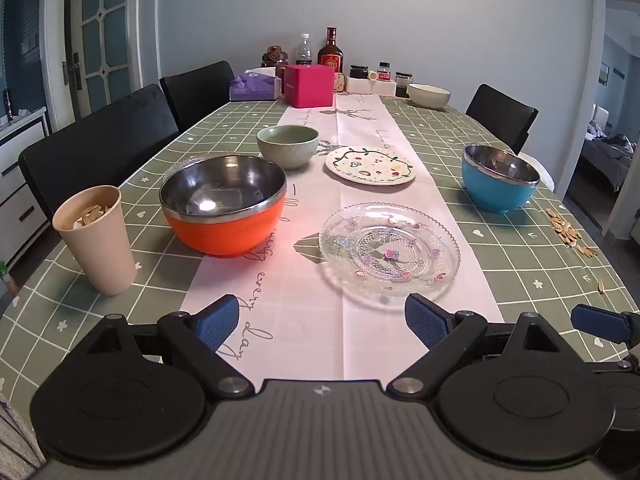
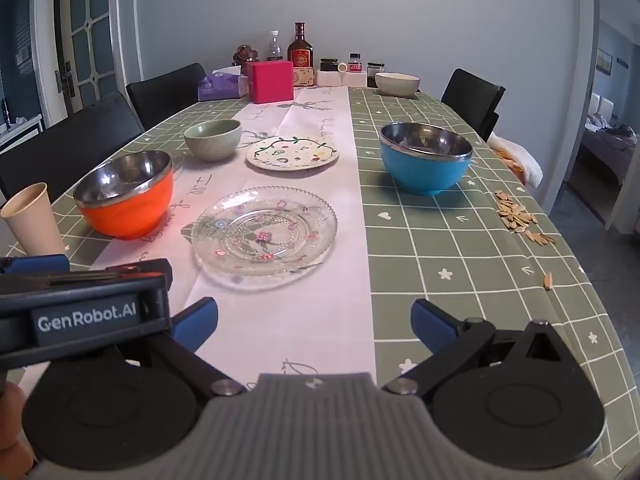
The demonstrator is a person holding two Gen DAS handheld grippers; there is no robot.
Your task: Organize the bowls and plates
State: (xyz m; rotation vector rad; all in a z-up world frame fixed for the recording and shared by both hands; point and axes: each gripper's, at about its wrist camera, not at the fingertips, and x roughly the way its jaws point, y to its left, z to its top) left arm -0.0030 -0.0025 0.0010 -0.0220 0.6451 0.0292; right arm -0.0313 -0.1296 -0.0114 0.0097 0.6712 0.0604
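Left wrist view: both grippers' fingers (image 1: 218, 322) are spread apart, empty; the fragile, slippery glass plate (image 1: 390, 254) at centre is best taken by its rim.

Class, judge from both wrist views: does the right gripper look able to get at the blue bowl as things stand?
Probably yes. The right gripper is open and empty, and only bare tablecloth lies between it and the blue bowl. The scattered seeds sit off to the side.
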